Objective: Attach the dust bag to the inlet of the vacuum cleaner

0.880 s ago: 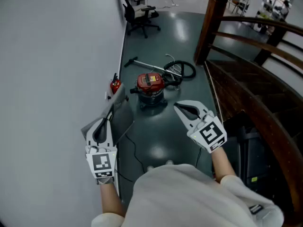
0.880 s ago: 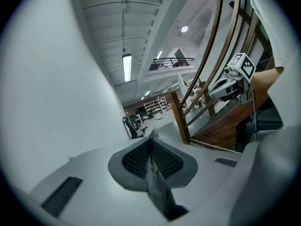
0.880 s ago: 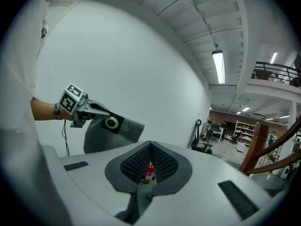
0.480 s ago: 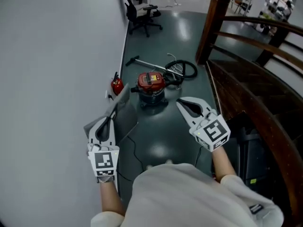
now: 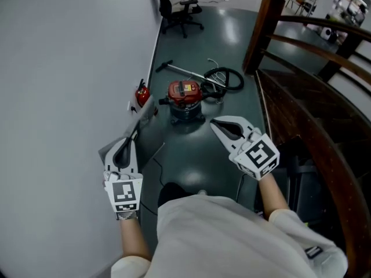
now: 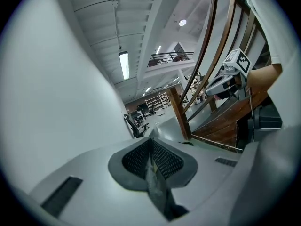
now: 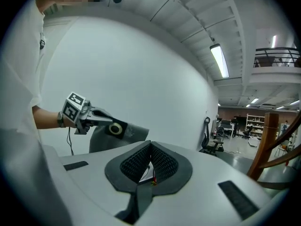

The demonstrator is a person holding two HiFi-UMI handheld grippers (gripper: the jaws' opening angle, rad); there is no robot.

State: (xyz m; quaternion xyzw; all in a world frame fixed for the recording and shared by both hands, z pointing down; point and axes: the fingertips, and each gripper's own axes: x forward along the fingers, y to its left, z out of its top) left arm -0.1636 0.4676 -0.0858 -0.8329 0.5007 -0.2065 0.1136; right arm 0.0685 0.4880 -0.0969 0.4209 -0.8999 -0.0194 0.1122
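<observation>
My left gripper [image 5: 130,139] is shut on the grey dust bag [image 5: 113,150], close to the white wall at the left. The right gripper view shows that left gripper [image 7: 112,123] pinching the bag's [image 7: 123,136] black collar with its round hole [image 7: 114,128]. In the left gripper view the bag [image 6: 156,188] runs edge-on between the shut jaws [image 6: 151,142]. The red vacuum cleaner [image 5: 184,96] stands on the dark floor well ahead of both grippers. My right gripper [image 5: 214,124] hovers at the right, shut with nothing in it [image 7: 150,146].
A black hose [image 5: 225,79] and a wand [image 5: 181,70] lie behind the vacuum. A red fire extinguisher [image 5: 142,95] stands by the wall. An office chair [image 5: 182,7] is further off. A wooden stair railing [image 5: 301,91] runs along the right. A dark shoe [image 5: 171,192] shows below.
The vacuum has slid slightly up in the head view and a dark shoe has come into sight below. Both grippers stay shut, the left still on the bag.
</observation>
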